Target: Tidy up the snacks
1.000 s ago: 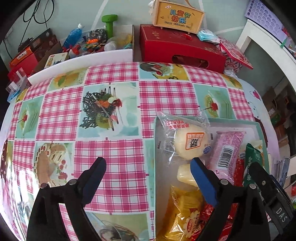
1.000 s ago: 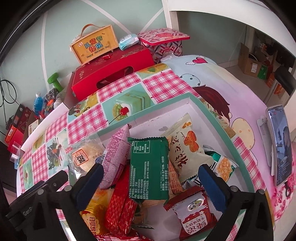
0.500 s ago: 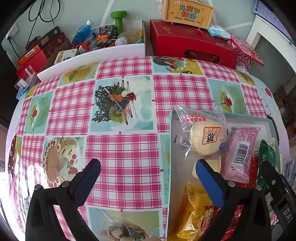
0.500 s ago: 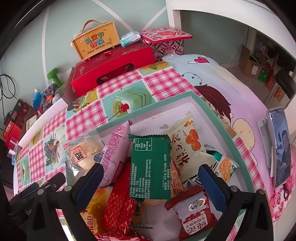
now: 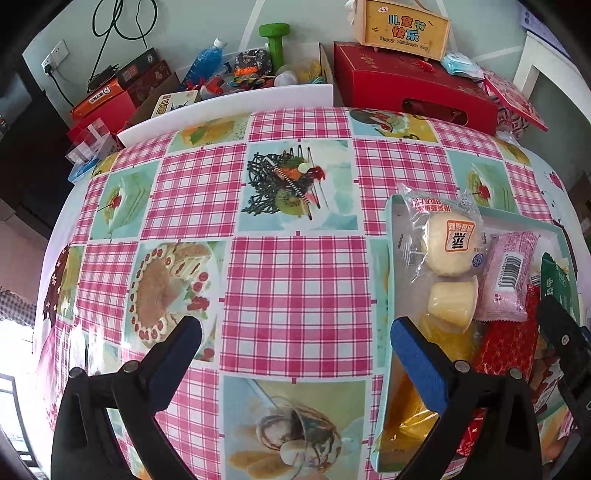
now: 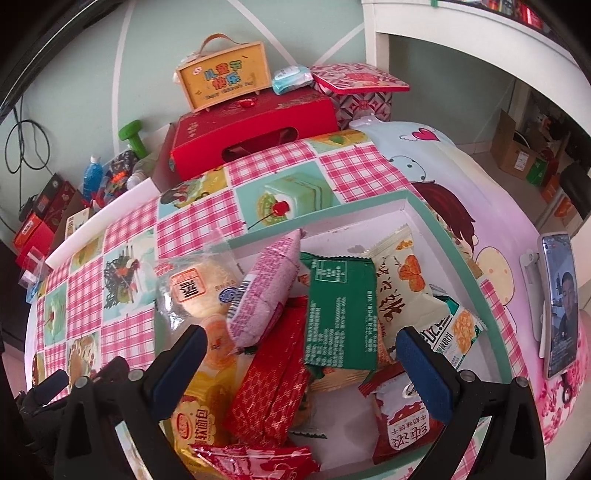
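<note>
A shallow box with a teal rim [image 6: 443,236] lies on the checked tablecloth and holds several snack packets. Among them are a clear-wrapped bun [image 6: 195,288], a pink packet [image 6: 266,288], a green packet [image 6: 340,310], a cream packet [image 6: 399,284], a red packet [image 6: 277,380] and a yellow bread packet [image 6: 195,417]. My right gripper [image 6: 301,338] hangs open above the pile, holding nothing. My left gripper [image 5: 295,328] is wide open over bare tablecloth, its right finger above the box's left rim [image 5: 388,258]. The bun [image 5: 450,240] and a yellow jelly cup [image 5: 452,301] lie just beyond that finger.
At the table's far edge stand a red gift box [image 5: 413,92] with a yellow carry case [image 5: 402,29] on top, and a white tray of clutter [image 5: 258,74] with a green dumbbell. A phone on a stand [image 6: 559,302] is right of the box.
My left gripper has drifted left, off the bun and jelly cup to the box's left rim, and its jaws stand a little wider. The right gripper's view has shifted only slightly.
</note>
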Available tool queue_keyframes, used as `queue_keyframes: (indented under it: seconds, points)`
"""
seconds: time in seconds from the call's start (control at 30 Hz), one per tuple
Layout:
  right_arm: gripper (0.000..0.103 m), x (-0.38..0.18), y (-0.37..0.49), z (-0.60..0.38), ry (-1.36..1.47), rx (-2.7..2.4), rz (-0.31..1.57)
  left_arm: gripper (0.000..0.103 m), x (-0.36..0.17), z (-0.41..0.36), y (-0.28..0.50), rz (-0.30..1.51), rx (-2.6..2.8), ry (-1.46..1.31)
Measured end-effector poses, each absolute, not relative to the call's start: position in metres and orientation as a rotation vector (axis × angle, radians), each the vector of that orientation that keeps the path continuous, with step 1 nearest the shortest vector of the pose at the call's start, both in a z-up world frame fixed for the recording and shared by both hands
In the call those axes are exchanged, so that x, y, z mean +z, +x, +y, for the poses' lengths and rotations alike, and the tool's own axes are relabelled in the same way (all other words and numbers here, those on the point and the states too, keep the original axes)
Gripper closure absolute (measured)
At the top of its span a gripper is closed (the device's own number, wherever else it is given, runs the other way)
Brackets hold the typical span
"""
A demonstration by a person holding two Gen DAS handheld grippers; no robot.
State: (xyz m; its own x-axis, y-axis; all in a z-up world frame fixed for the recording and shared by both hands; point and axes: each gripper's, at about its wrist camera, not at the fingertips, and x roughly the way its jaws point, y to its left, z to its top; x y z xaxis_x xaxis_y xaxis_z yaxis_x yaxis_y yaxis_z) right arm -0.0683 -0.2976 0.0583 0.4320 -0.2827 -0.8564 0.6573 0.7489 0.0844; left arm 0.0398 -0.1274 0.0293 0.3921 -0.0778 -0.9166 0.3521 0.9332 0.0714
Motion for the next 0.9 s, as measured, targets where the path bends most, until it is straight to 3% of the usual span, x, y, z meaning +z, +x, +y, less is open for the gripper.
queue_keyframes:
  seconds: [0.9]
  points:
    - [0.000, 0.080, -0.106, -0.225, 0.264, -0.540, 0.953, 0.001, 0.021, -0.056, 0.002, 1.157, -0.227, 0.203]
